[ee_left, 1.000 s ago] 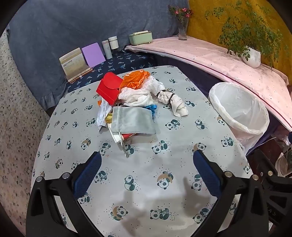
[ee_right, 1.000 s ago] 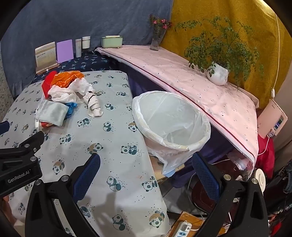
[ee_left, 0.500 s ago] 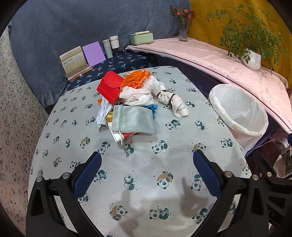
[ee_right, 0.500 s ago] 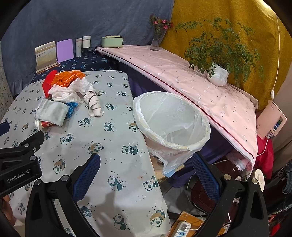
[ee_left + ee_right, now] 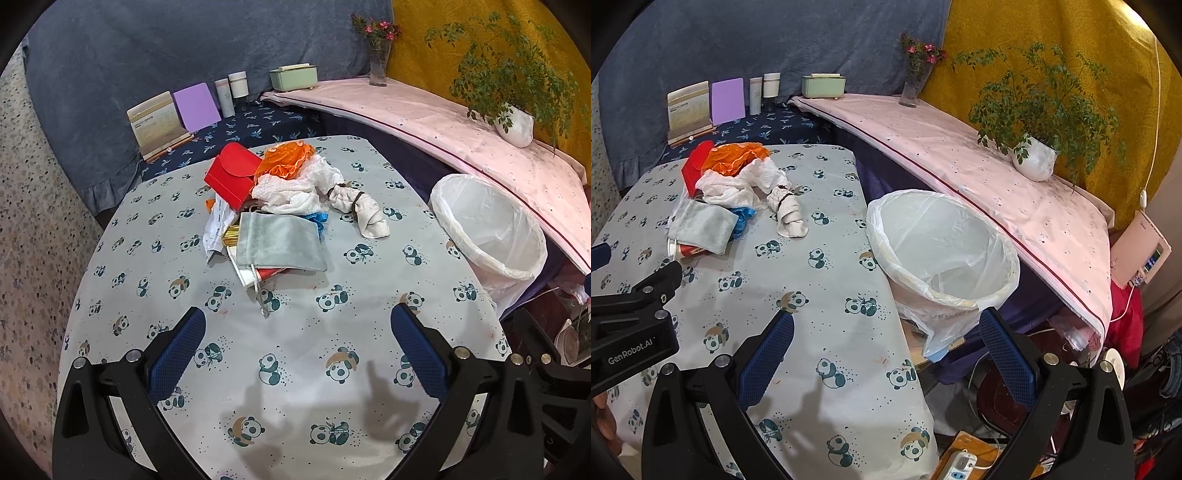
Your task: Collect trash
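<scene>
Both tools hang above the panda-print surface [image 5: 295,369] with nothing in them: the left gripper [image 5: 295,354] has its jaws spread wide, and the right gripper [image 5: 886,350] is just as wide, held over the surface edge near the bin. The trash pile [image 5: 280,206] sits toward the far end of the surface, well apart from both tools: a red box [image 5: 234,175], orange crinkled plastic [image 5: 286,158], a white crumpled cloth [image 5: 295,188], a tied-off cream bundle [image 5: 364,208], and a grey drawstring pouch [image 5: 280,242] lying on top of papers and a gold strip. The lined bin [image 5: 942,251] stands just beside the surface's right edge, its bag mouth open. My worry is the heap itself: things overlap, so a pinch at the pouch could drag the papers under it off the edge, and its loose cord [image 5: 258,291] could snag on a jaw. The bin liner looks thin and slack, so a careless drop might catch the rim and fall to the floor among the cables there. For writing, the left tool's body reads "GenRobot.AI" [image 5: 631,349]; the card [image 5: 155,123] at the back carries print too small to read.
</scene>
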Demonstrator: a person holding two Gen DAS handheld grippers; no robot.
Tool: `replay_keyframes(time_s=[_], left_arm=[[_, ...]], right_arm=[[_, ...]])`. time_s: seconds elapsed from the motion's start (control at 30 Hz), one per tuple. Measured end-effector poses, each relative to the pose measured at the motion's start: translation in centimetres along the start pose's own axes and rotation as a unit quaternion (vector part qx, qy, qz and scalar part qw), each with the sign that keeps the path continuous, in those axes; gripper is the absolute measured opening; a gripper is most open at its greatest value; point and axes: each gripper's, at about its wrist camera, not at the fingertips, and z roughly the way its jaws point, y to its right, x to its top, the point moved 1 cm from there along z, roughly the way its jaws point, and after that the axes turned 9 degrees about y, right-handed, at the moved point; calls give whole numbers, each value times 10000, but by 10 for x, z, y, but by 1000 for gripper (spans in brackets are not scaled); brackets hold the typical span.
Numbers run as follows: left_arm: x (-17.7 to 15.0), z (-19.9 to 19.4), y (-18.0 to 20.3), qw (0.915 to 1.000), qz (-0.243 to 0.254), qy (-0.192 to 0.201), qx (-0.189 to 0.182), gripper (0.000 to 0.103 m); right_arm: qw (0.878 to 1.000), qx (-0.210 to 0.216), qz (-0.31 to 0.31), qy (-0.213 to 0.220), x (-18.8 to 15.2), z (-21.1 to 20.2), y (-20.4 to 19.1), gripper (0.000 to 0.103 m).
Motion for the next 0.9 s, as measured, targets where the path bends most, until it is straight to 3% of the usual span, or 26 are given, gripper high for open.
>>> replay_keyframes(time_s=[0.9], left_arm=[[-2, -1, -8, 10000, -7, 5, 77, 96]], right_arm=[[9998, 167, 57, 70, 2, -5, -1, 96]])
